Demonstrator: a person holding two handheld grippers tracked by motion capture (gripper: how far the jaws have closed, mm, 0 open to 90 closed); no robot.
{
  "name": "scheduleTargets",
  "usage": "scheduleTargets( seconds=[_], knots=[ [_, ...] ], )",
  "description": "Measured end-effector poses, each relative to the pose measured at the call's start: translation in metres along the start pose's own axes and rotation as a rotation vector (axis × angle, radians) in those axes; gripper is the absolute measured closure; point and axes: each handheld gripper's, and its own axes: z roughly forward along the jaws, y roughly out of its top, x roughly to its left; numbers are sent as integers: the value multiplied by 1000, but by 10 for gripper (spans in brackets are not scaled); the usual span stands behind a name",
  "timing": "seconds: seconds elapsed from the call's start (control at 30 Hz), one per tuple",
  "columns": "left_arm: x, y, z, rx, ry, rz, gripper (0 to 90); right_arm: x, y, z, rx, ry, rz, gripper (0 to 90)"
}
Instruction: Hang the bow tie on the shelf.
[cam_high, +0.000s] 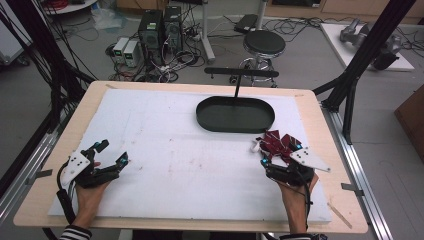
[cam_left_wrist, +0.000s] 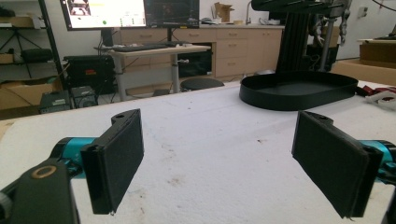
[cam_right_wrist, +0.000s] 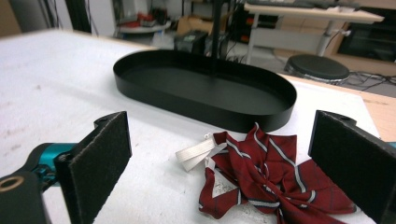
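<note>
the likely step, judged from the layout, is picking up the red striped bow tie and moving it to the black oval tray just beyond it. to do that well, the right hand-held gripper should come down over the thick knotted middle of the bow, not the loose white strap, and close firmly on the soft cloth. its jaws stand wide apart, holding nothing, the bow lying on the tabletop between and just ahead of them. the left hand-held gripper is also wide open and empty, low over bare white surface, well apart from the bow.
</note>
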Motion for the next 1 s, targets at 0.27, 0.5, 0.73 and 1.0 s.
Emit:
scheduleTargets(
  seconds=[0.27,0.5,0.73,1.0],
  knots=[
    [0,0,0,-1,1,0,174,-1,19,18,122,43,-11,48],
    [0,0,0,2,1,3,175,-3,36,44,266,52,-1,60],
    [0,0,0,0,1,3,175,-1,41,68,395,64,18,93],
    [0,0,0,0,1,3,175,1,46,86,470,67,14,168]
  ],
)
